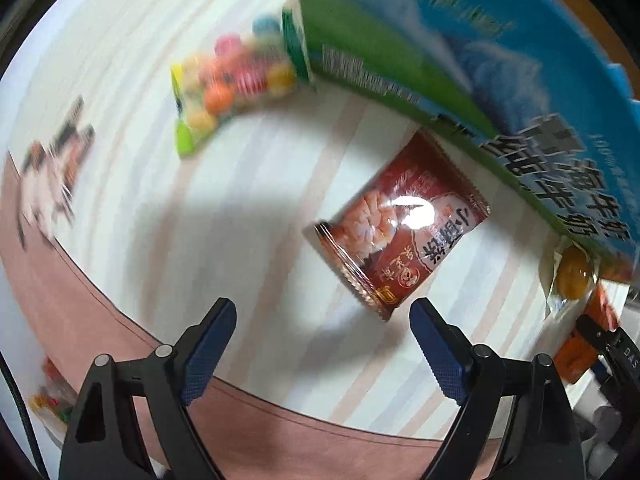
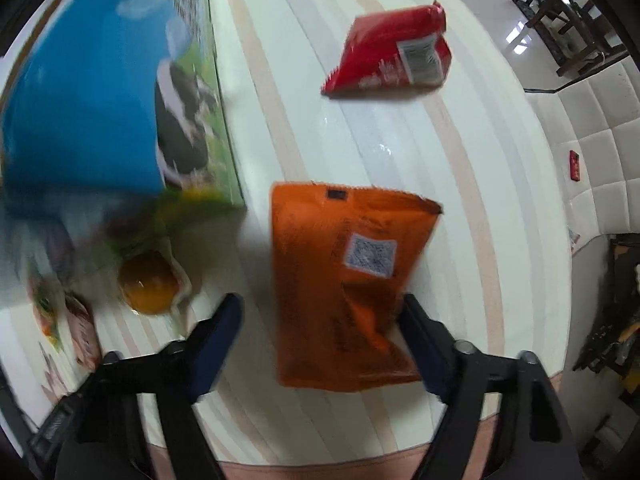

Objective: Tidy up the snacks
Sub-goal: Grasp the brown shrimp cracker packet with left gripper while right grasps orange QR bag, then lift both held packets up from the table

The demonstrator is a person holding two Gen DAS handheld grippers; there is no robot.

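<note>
My left gripper is open above the striped tablecloth. A dark red snack packet lies just ahead of its right finger. A clear bag of coloured candy balls lies farther off, against a blue and green milk carton box. My right gripper is open, with an orange snack bag lying between its fingers and touching the right one. A red snack bag lies farther ahead. A wrapped orange-yellow snack lies left of it, also seen in the left view.
The milk box stands at the left in the right wrist view. A black and white packet lies at the left. Small packets lie at the lower left. The table edge is near. A white padded seat is beyond.
</note>
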